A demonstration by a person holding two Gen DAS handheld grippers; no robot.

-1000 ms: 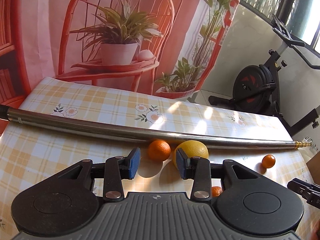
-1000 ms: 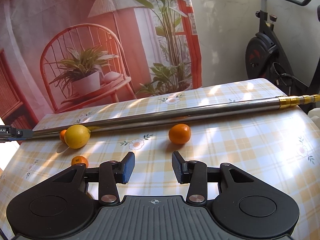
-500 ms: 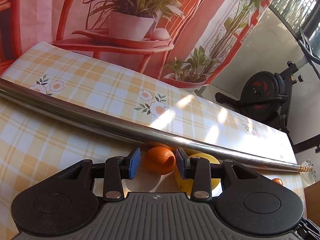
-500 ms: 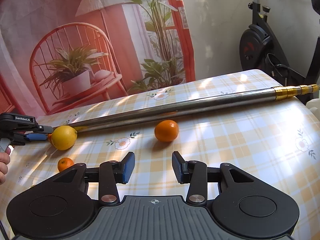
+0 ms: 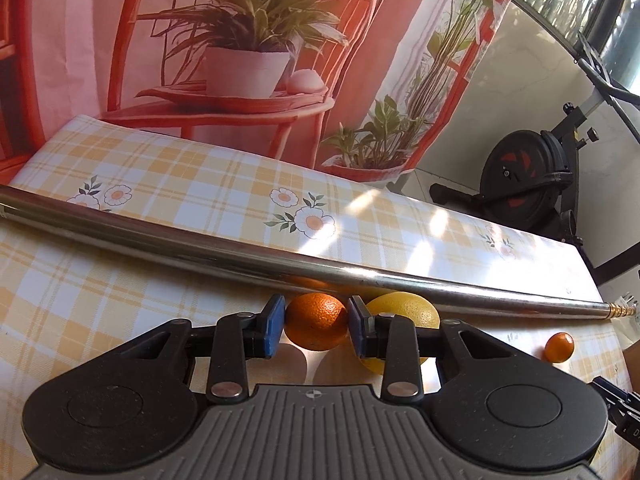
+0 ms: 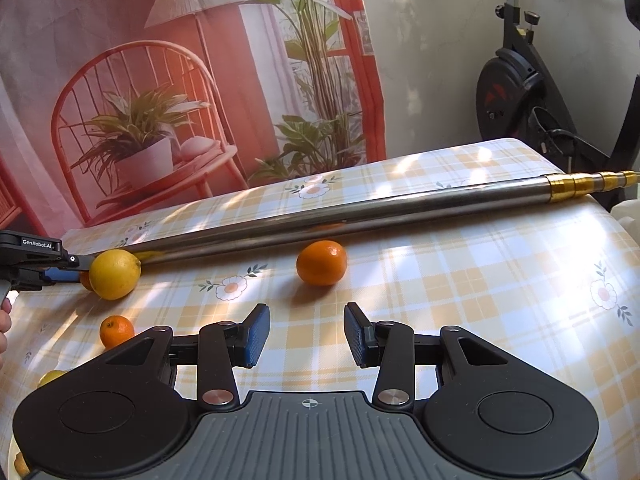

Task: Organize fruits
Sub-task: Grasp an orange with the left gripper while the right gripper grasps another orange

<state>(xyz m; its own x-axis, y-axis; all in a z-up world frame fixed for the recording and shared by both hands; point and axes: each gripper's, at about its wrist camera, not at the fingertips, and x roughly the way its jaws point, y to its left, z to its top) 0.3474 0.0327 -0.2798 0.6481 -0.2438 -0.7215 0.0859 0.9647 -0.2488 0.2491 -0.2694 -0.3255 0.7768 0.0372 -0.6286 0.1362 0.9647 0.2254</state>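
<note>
Our left gripper (image 5: pixel 317 328) lies low over the table (image 5: pixel 160 184), pads flanking an orange (image 5: pixel 316 326) by the pole (image 5: pixel 240 254), seemingly touching. Our right gripper (image 6: pixel 306 334) hovers level, wide open and holding nothing.

A long metal pole (image 6: pixel 360 220) lies across the table (image 6: pixel 500 300), fencing off its far side. Bare checked cloth stretches open between the right gripper (image 6: pixel 306 334) and a lone orange (image 6: pixel 322 263).

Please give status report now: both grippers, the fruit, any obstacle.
Left hand-held gripper closed around round orange fruit. Right hand-held gripper open, empty. Yellow lemon touching beside; long steel pole just behind.
</note>
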